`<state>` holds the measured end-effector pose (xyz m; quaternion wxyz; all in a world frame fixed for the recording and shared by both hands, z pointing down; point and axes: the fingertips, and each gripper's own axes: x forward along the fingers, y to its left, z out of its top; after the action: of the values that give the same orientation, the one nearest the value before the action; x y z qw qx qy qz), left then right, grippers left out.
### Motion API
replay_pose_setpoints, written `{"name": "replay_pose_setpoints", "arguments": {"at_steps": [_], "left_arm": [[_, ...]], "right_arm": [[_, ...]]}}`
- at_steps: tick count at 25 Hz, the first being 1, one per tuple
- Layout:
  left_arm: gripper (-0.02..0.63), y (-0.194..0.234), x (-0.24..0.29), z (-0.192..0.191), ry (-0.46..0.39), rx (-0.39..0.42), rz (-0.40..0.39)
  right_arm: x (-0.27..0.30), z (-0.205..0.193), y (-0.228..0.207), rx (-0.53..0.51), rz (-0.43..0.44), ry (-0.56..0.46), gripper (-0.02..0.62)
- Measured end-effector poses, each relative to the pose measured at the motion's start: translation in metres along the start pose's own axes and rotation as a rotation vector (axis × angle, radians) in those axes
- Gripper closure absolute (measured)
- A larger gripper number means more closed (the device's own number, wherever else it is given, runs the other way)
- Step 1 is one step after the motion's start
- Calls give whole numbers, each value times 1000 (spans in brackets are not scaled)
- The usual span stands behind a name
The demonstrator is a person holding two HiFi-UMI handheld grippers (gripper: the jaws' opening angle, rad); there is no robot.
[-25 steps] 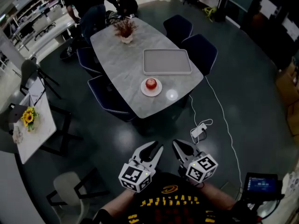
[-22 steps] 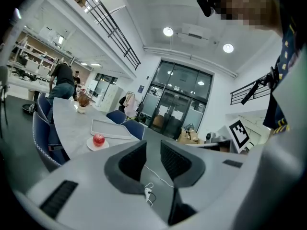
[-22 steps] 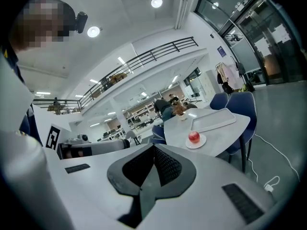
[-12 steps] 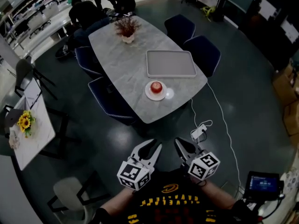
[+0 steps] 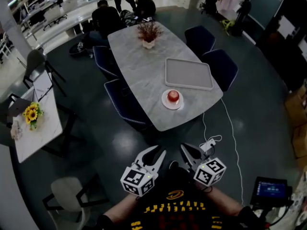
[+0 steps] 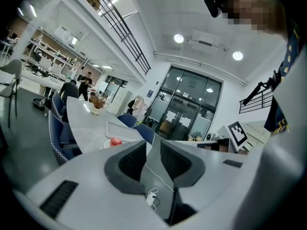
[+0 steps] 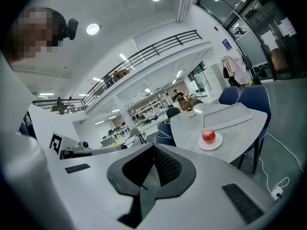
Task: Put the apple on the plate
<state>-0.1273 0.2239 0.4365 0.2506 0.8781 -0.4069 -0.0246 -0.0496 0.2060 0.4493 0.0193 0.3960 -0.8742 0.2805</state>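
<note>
A red apple (image 5: 173, 96) sits on a small white plate (image 5: 165, 103) near the close end of the long grey table (image 5: 136, 66). Both grippers are held low by my body, far short of the table, over the dark floor. My left gripper (image 5: 157, 151) is open with nothing between its fingers. My right gripper (image 5: 185, 147) is shut and empty. In the left gripper view the apple (image 6: 115, 141) shows small, beyond the left gripper (image 6: 153, 146). In the right gripper view the apple (image 7: 208, 136) and plate (image 7: 201, 145) lie to the right of the right gripper (image 7: 154, 148).
A grey tray (image 5: 188, 74) lies behind the plate and a vase of dried flowers (image 5: 148, 32) stands at the table's far end. Dark blue chairs (image 5: 120, 99) ring the table. A white power strip (image 5: 207, 145) and cable lie on the floor. People (image 5: 108, 16) are at the back.
The table with the apple on its plate has shifted right and a little down in the head view. Both grippers keep their places at the bottom of the picture, jaws unchanged.
</note>
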Motion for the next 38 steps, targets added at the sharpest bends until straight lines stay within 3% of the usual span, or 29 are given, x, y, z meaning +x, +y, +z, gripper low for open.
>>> {"name": "replay_pose_setpoints", "arguments": {"at_steps": [14,19,25,34,38], "left_arm": [[511,20,33,18,15,27,29],[511,33,61,22,29,9,46],[511,53,135,24,79,-21,62],[511,67,154,23,97,-73,81],[511,78,188,29,98,-91,118]], "right_arm": [[26,29,-32,37,20,-57,589],[40,38,-61,68,19,-48,589],[68,60,-128,120,21,-25,589],[75,61,-155,179,-17,-15,589],[84,73,-190,186,-13,14,589]]}}
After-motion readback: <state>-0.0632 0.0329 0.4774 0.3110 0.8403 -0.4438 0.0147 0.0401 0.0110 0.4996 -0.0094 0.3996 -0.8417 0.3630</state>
